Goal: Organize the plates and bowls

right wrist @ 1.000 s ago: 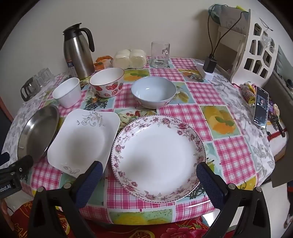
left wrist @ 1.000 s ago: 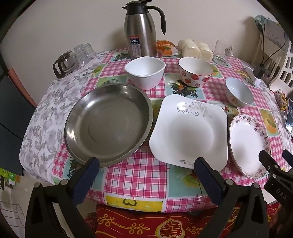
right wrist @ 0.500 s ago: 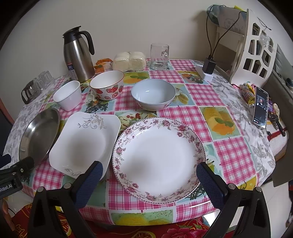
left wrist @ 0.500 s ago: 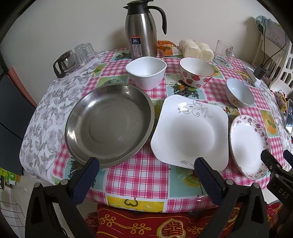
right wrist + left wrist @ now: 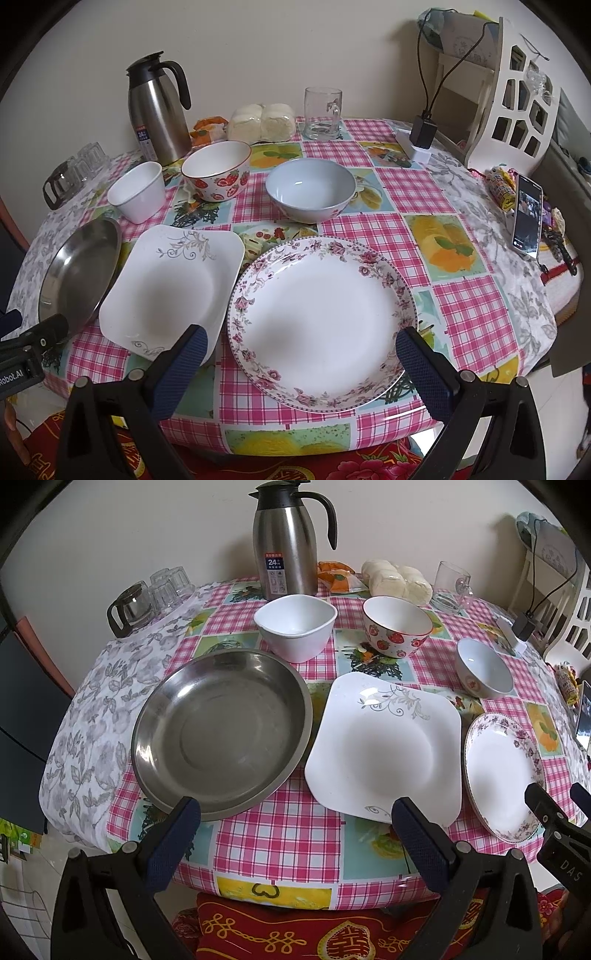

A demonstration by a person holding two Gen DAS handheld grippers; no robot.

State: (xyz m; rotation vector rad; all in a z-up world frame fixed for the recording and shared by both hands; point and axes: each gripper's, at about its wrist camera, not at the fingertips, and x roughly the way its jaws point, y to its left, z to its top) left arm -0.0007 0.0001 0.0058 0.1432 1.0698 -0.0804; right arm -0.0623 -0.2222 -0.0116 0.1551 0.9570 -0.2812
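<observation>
On the checked table a steel plate lies left, a white square plate in the middle and a floral round plate right. Behind them stand a white square bowl, a strawberry bowl and a pale blue bowl. My left gripper is open and empty at the table's near edge, between the steel and square plates. My right gripper is open and empty above the near rim of the floral plate.
A steel thermos jug, wrapped buns, a glass mug and small glasses stand at the back. A phone and a white rack are at the right. A red cushion is below the table edge.
Both grippers have moved slightly forward toward the table; the plates appear a little larger and nearer. Nothing on the table has moved.
</observation>
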